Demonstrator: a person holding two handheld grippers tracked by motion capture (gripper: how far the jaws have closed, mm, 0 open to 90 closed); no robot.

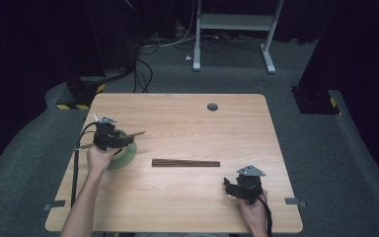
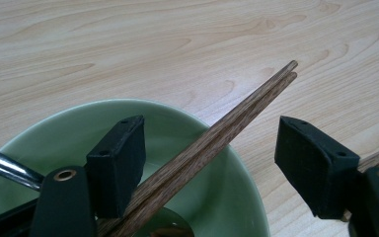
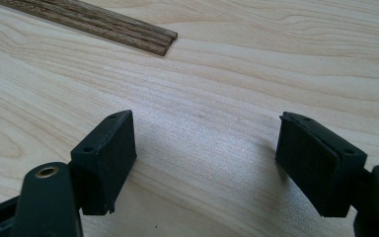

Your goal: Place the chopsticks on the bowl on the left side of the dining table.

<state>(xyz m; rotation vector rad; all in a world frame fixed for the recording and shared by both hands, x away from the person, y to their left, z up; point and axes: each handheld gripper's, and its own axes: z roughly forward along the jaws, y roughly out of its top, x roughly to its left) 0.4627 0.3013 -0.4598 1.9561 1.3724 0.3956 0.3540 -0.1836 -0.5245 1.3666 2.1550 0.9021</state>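
A pale green bowl [image 1: 127, 157] stands near the table's left edge. A pair of dark wooden chopsticks [image 1: 136, 134] leans out of it toward the right. In the left gripper view the chopsticks [image 2: 237, 118] cross the bowl's rim [image 2: 103, 106] and rest against the left jaw. My left gripper [image 1: 118, 140] hovers over the bowl, open [image 2: 209, 133]. A shiny metal handle [image 2: 5, 168] lies in the bowl at the left. More chopsticks [image 1: 185, 163] lie flat in a row at mid-table. My right gripper [image 1: 228, 186] is open [image 3: 205, 123] just above bare wood, short of that row [image 3: 103, 24].
The wooden table [image 1: 187, 123] has a grey round cap [image 1: 212, 106] near its far edge. Tape marks [image 1: 54, 205] sit at its near corners. Beyond it are dark carpet, cables and a white frame [image 1: 234, 22].
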